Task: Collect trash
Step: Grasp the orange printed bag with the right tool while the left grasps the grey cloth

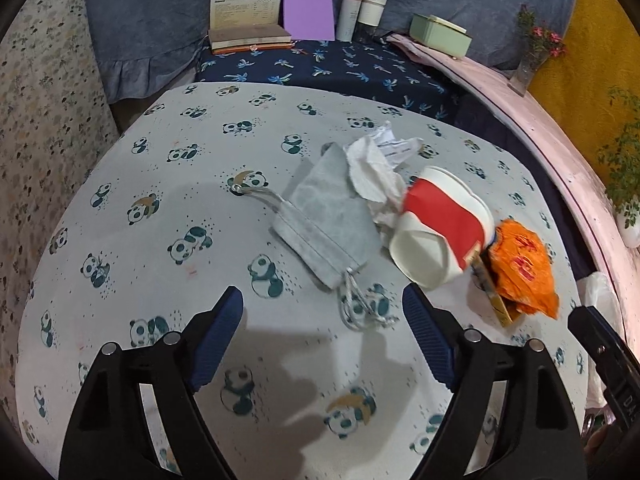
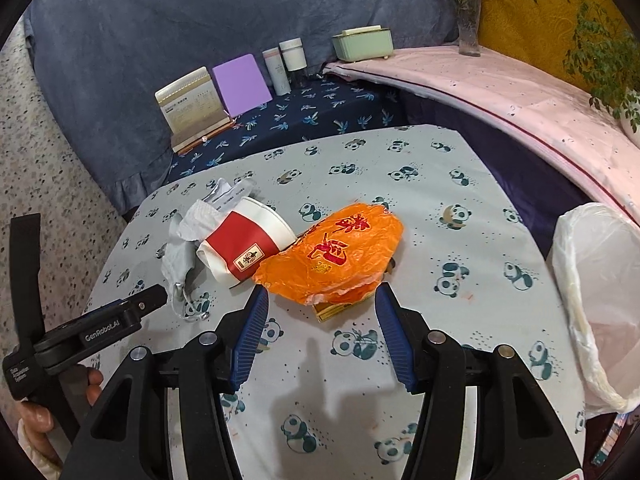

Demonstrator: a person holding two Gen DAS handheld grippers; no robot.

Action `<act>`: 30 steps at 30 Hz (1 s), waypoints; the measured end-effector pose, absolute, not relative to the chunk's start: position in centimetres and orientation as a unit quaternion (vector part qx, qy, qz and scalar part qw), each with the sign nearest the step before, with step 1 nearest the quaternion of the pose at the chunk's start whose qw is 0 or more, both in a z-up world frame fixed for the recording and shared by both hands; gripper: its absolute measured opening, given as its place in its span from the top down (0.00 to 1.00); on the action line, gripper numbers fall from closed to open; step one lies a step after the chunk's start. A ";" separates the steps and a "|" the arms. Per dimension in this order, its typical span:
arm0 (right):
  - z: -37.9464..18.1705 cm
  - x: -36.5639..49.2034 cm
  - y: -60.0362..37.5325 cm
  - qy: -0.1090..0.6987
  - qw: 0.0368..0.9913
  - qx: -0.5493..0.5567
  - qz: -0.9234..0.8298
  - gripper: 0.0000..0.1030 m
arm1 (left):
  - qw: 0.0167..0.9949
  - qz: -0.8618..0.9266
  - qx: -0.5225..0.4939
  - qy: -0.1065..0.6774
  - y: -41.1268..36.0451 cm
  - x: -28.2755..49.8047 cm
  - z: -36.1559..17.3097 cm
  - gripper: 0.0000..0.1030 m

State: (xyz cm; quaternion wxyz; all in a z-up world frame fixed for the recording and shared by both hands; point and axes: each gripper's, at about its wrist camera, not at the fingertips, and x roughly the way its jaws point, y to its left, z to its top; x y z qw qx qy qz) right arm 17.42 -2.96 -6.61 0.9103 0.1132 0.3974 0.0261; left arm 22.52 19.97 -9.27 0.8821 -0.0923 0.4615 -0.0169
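On the panda-print table (image 1: 160, 264) lies a pile of trash: a grey face mask (image 1: 328, 216), crumpled white paper (image 1: 380, 160), a crushed red-and-white paper cup (image 1: 436, 224) on its side, and an orange plastic wrapper (image 1: 524, 268) over a flat yellow box (image 1: 500, 304). My left gripper (image 1: 324, 320) is open and empty, just short of the mask's strings. My right gripper (image 2: 320, 316) is open and empty, its jaws either side of the orange wrapper (image 2: 340, 256) and box (image 2: 336, 310). The cup (image 2: 244, 248), mask (image 2: 176, 264) and paper (image 2: 216, 200) lie to its left.
A bin lined with a white plastic bag (image 2: 596, 300) stands at the table's right edge. Behind, a dark palm-print surface (image 1: 328, 68) holds books (image 1: 248, 36), a purple board (image 1: 308, 10), two bottles (image 1: 360, 16) and a green box (image 1: 440, 34). A flower vase (image 2: 468, 20) stands on the pink ledge.
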 end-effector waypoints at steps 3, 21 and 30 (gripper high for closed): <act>-7.2 18.2 -2.9 0.400 0.907 0.128 0.026 0.42 | 0.878 -0.013 -0.099 0.468 20.4 24.1 -10.0 0.24; -10.1 20.3 -3.4 0.432 0.886 0.167 0.016 0.69 | 0.864 -0.051 -0.093 0.493 19.6 26.0 -12.0 0.89; -8.2 18.7 -3.3 0.409 0.899 0.152 0.022 0.87 | 0.873 -0.052 -0.103 0.473 19.7 23.2 -9.6 0.90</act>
